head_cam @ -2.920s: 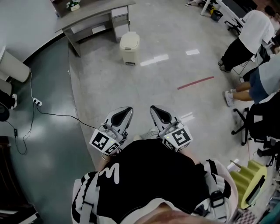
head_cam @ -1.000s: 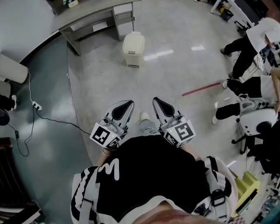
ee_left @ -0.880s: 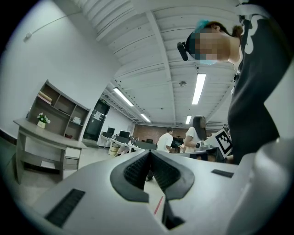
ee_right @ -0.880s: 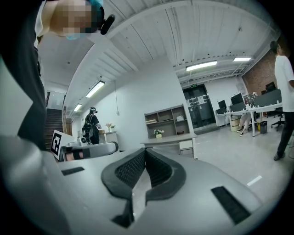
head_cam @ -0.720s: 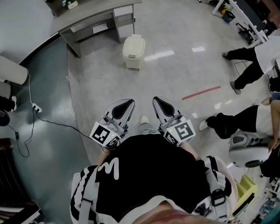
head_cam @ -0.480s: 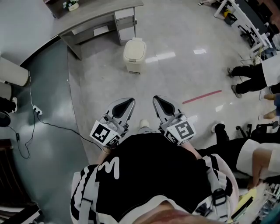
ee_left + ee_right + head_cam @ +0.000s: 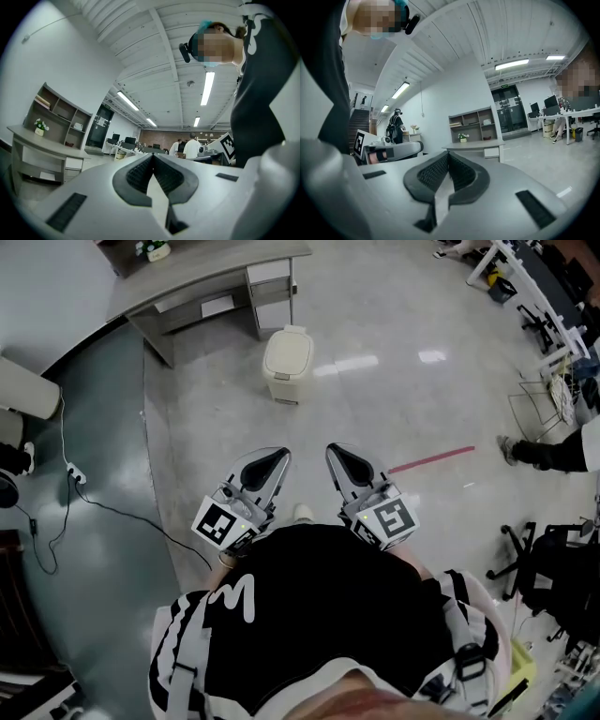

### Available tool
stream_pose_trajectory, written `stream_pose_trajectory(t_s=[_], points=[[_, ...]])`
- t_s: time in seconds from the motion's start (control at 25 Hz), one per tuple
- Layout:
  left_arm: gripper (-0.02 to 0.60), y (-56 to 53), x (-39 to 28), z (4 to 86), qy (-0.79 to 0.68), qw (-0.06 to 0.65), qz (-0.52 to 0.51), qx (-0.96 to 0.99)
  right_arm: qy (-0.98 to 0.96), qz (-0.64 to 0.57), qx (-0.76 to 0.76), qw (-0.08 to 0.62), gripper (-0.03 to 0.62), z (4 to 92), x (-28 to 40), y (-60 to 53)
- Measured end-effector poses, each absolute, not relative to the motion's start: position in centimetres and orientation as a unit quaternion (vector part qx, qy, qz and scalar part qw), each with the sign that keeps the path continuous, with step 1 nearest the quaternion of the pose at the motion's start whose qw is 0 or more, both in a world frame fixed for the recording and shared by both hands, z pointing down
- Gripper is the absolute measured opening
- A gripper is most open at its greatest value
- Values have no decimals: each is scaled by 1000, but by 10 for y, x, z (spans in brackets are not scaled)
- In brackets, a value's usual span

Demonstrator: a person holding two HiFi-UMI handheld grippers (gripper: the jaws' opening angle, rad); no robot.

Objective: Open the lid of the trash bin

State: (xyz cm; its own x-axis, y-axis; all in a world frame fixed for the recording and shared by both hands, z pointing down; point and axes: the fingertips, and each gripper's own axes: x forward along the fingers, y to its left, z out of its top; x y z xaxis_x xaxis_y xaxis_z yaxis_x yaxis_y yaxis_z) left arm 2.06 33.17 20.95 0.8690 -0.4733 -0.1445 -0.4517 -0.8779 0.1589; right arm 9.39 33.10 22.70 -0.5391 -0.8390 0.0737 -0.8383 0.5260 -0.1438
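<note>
The cream trash bin (image 7: 287, 363) stands on the pale floor in front of a grey desk (image 7: 217, 279), its lid down. It is far ahead of both grippers, which are held side by side close to the person's chest. In the head view my left gripper (image 7: 277, 455) and my right gripper (image 7: 330, 448) point toward the bin. In the left gripper view the left gripper (image 7: 152, 157) has its jaws pressed together with nothing between them. In the right gripper view the right gripper (image 7: 448, 155) is likewise shut and empty. Neither gripper view shows the bin.
A black cable (image 7: 114, 509) and a power strip (image 7: 74, 475) lie on the darker floor at left. A red tape line (image 7: 429, 459) marks the floor at right. A person's leg (image 7: 550, 454) and an office chair (image 7: 553, 570) are at the far right.
The bin has drifted lower in the head view, so it is nearer. The people at the right have moved out toward the edge. Both grippers stay shut in the same pose.
</note>
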Motion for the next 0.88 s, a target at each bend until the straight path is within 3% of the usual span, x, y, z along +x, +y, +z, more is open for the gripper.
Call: stream_pose_trajectory(t_s=[0.88], points=[[5, 336, 13, 210, -270, 58, -98, 956, 883, -83, -462, 10, 11, 228, 89, 328]])
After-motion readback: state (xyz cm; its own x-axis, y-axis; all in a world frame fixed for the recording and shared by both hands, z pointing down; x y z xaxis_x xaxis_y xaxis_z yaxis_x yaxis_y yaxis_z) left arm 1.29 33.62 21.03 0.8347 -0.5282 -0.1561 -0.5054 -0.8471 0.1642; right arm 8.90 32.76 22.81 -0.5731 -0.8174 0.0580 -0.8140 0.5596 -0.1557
